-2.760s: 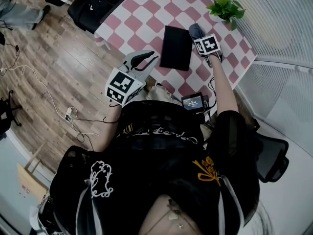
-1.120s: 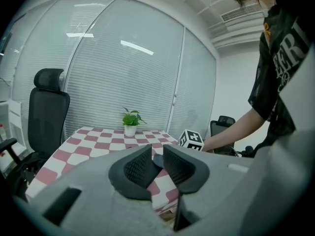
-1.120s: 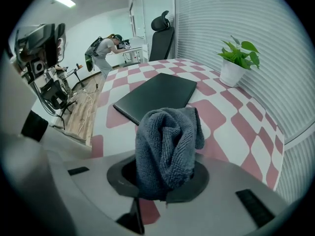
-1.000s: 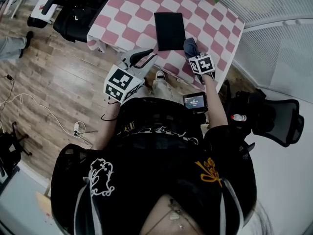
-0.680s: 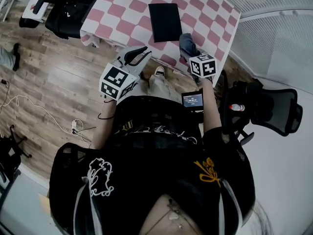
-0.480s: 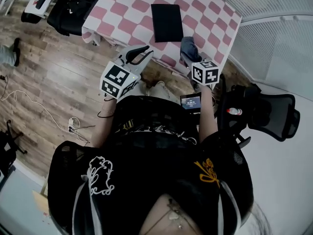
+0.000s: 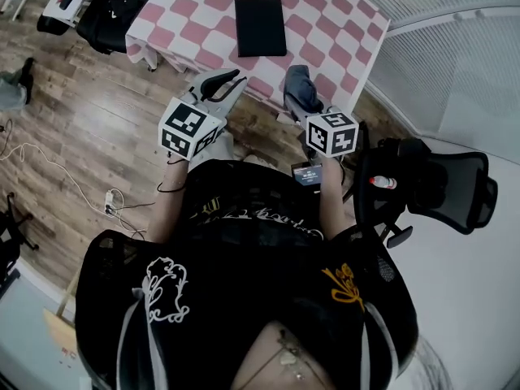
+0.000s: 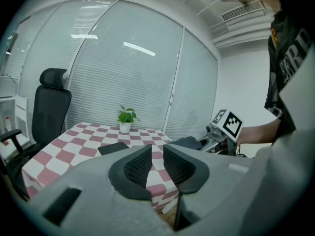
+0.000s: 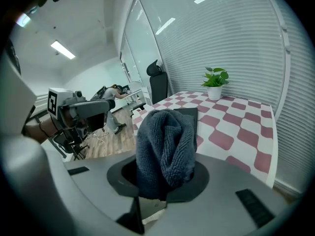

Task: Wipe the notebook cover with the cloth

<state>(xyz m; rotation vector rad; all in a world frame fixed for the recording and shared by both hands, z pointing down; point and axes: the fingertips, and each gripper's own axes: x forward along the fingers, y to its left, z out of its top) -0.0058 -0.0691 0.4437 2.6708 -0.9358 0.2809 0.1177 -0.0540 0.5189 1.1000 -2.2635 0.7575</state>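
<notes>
**Cloth in the right claw, notebook untouched on the table**

We took the table (image 7: 325, 23), with its pink and white checked cover, as our landmark. The notebook (image 7: 260, 27), black and shut, lay flat near the middle of the table, with bare checks on every side of it.

The right gripper (image 7: 309, 108) was held at the near edge of the table, on the notebook's right. Its jaws were closed on the cloth (image 9: 165, 146), a dark grey towelling bunched into a thick roll that stood up out of them. The cloth was apart from the notebook and appeared to be clear of the table too, though from above we could not be sure it was not brushing the edge.

The left gripper (image 7: 221, 81) was also at the near edge of the table, to the notebook's left and short of it. Its jaws stood a little apart, with a narrow gap between the ribbed pads and nothing in it.

A small potted plant (image 8: 126, 116) stood at the far side of the table, beyond the notebook. A black office chair (image 8: 49, 112) stood off the table's left end, and wooden floor (image 7: 97, 112) lay below the left gripper.
</notes>
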